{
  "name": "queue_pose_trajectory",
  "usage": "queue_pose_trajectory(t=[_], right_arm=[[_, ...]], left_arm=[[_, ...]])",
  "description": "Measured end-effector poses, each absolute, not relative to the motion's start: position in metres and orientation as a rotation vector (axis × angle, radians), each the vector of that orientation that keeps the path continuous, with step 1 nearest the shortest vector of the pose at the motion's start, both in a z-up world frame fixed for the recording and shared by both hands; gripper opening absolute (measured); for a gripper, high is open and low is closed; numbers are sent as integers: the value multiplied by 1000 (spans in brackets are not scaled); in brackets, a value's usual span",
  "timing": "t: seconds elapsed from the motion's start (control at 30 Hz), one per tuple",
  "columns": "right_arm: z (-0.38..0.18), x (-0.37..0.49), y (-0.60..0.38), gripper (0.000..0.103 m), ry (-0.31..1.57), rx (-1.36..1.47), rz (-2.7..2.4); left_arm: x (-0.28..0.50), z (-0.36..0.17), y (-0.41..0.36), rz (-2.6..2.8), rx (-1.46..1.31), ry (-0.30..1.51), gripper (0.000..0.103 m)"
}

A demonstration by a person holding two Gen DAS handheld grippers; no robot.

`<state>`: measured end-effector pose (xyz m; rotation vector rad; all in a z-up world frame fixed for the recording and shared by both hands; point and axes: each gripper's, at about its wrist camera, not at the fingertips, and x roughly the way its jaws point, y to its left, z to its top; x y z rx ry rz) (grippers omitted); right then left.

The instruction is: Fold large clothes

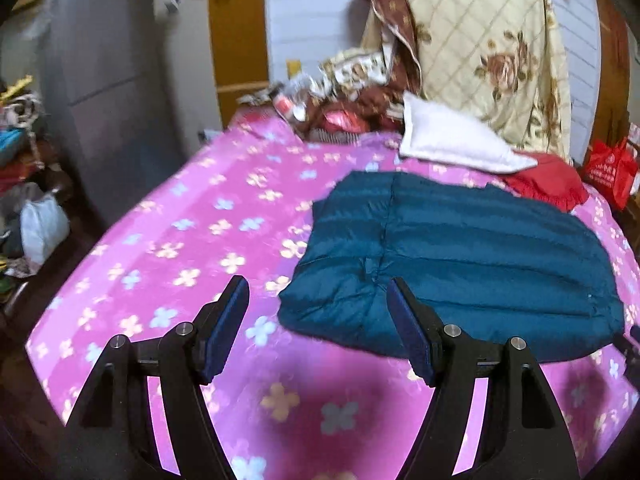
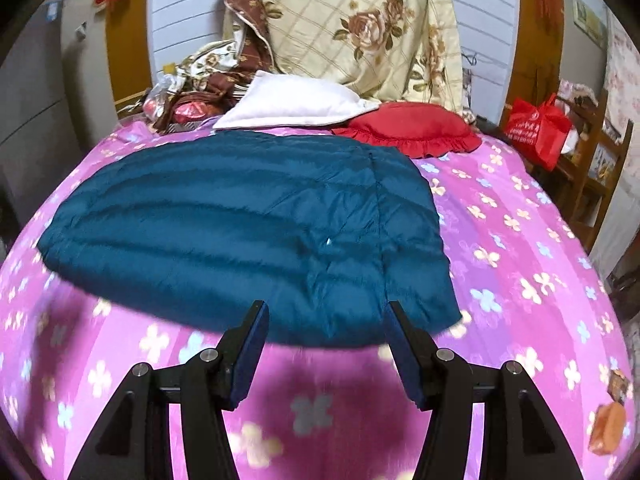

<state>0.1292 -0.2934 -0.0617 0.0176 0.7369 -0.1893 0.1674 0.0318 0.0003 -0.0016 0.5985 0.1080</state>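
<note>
A teal quilted puffer garment (image 1: 460, 256) lies folded into a broad flat shape on the pink flowered bedspread (image 1: 192, 248); it also shows in the right wrist view (image 2: 248, 224). My left gripper (image 1: 318, 292) is open and empty, hovering above the bed at the garment's near left corner. My right gripper (image 2: 326, 316) is open and empty, hovering just above the garment's near edge toward its right end. Neither gripper touches the cloth. A small dark part of the right gripper shows at the left wrist view's right edge.
A white pillow (image 2: 296, 106) and a red frilled cushion (image 2: 412, 126) lie behind the garment. A floral quilt (image 2: 360, 20) is piled at the headboard. A red bag (image 2: 538, 128) stands on wooden furniture at right. A grey cabinet (image 1: 104, 80) and clutter stand at left.
</note>
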Motion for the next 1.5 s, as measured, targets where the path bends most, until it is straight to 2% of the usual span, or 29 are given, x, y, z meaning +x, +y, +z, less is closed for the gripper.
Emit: queue_pose_trajectory(t=[0.13, 0.23, 0.33, 0.6, 1.5], right_arm=[[-60, 100, -274, 57, 723, -2, -188], [-57, 84, -264, 59, 709, -5, -176], [-52, 69, -252, 64, 690, -7, -165], [-46, 45, -228, 64, 666, -61, -145], [-64, 48, -240, 65, 728, -26, -188]], left_arm=[[129, 11, 23, 137, -32, 556, 72], [104, 13, 15, 142, -49, 539, 84], [84, 16, 7, 159, -48, 514, 84], [49, 26, -10, 143, -30, 492, 85], [69, -6, -19, 75, -40, 671, 85]])
